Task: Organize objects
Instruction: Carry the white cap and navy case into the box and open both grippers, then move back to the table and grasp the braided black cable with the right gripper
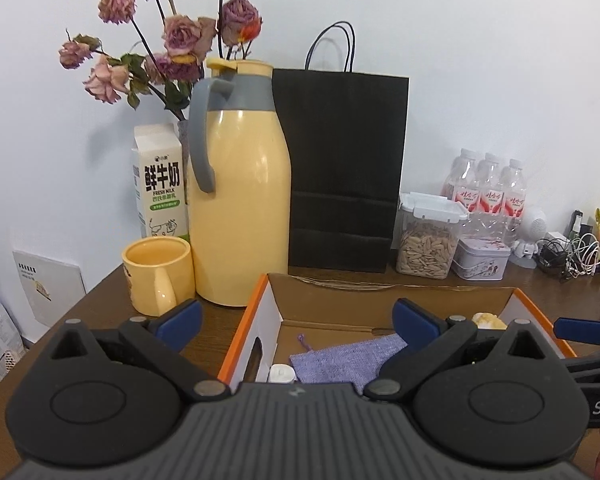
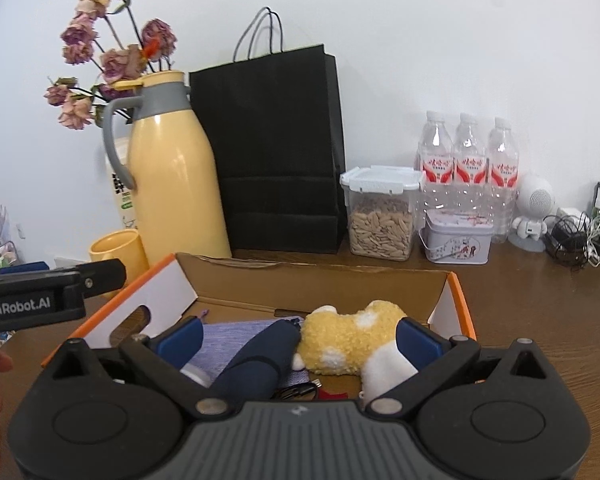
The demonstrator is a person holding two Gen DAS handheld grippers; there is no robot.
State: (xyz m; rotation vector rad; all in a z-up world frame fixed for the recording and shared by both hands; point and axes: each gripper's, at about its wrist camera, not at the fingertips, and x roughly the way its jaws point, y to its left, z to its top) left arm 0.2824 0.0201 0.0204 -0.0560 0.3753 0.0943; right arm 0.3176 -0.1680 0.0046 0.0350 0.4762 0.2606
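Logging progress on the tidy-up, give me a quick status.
Left tongs and right tongs open, empty. Plush toy, purple pouch and dark roll lying in the cardboard box. Nothing blocking.

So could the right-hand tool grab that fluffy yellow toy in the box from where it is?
Probably yes. The right gripper hovers over the open cardboard box with its jaws wide and empty, and the plush toy lies uncovered between them. Only the dark blue roll crowds its left side.
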